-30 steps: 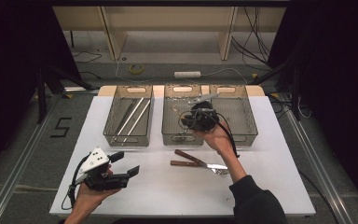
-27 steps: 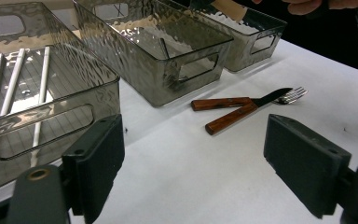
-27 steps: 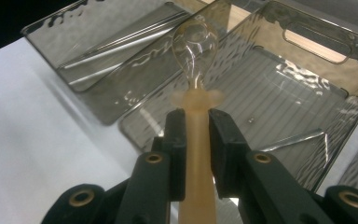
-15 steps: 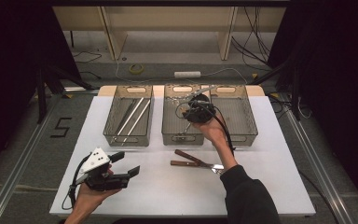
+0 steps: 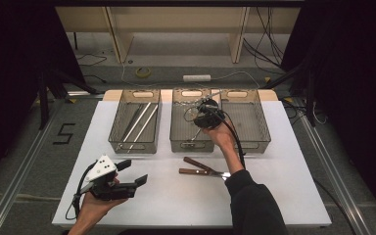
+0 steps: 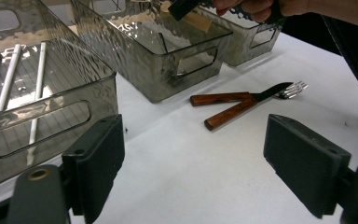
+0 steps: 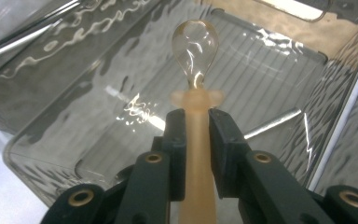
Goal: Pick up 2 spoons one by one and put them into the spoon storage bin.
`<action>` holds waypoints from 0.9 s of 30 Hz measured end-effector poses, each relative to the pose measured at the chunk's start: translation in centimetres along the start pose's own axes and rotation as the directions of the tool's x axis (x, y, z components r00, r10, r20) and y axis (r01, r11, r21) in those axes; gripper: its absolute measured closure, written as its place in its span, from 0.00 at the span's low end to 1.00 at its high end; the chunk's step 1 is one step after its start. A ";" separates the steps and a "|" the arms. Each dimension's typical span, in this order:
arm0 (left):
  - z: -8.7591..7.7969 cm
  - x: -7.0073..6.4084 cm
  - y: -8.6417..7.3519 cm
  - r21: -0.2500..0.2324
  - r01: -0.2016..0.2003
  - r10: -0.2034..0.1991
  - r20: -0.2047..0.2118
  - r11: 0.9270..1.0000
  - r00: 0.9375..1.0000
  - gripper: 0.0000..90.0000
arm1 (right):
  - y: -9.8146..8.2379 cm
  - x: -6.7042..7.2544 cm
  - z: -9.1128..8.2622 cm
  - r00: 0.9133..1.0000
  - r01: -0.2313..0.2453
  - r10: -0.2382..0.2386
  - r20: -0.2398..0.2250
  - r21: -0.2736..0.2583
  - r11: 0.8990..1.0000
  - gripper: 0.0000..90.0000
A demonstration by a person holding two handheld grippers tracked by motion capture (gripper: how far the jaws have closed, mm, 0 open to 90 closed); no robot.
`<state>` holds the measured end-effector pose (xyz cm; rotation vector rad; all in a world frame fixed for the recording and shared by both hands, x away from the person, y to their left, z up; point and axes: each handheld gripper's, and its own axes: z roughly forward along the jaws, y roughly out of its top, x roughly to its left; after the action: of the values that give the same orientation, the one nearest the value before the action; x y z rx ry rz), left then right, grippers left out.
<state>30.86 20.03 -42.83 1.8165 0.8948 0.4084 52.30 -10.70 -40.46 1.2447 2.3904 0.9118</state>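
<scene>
My right gripper [image 7: 196, 122] is shut on the pale orange handle of a spoon [image 7: 195, 46] whose glossy clear bowl points ahead of the jaws. In the high view the right gripper [image 5: 204, 117] hangs over the middle smoky tray [image 5: 191, 143], above its floor. Near the table's front left, my left gripper [image 5: 129, 172] is held open with nothing between its pads [image 6: 98, 158]. A wooden-handled knife [image 6: 242, 105] and fork [image 6: 223, 98] lie crossed on the white table [image 5: 176, 196], just in front of the middle tray.
Three smoky plastic trays stand in a row at the back. The left tray [image 5: 127, 146] holds several long metal rods [image 6: 9, 79]. A thin metal piece [image 7: 270, 123] lies on the middle tray's floor. The right tray [image 5: 254, 144] stands beside it.
My right gripper has shifted slightly left and farther back over the middle tray, still holding the spoon. The left gripper has stayed put.
</scene>
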 end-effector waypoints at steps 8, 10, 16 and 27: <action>0.1 0.0 0.0 -0.002 0.004 -0.004 0.000 1.000 1.000 0.22 | -0.2 0.4 0.6 1.000 0.004 -0.004 -0.007 0.013 1.000 0.87; 0.1 0.0 0.0 0.000 0.001 -0.001 -0.001 1.000 1.000 0.22 | -0.2 0.5 0.8 1.000 0.007 -0.007 -0.009 0.018 1.000 0.87; 0.0 0.0 0.0 0.000 0.001 -0.001 -0.001 1.000 1.000 0.22 | -0.4 0.5 1.1 1.000 0.002 -0.002 -0.020 0.038 0.999 0.86; 0.1 -0.1 0.0 0.001 0.001 -0.001 0.000 1.000 1.000 0.22 | -0.2 0.7 0.3 0.996 -0.004 0.004 -0.087 0.002 1.000 0.71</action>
<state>30.88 19.92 -42.89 1.8169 0.8961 0.4072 51.87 -10.10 -40.79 1.2350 2.4568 0.9847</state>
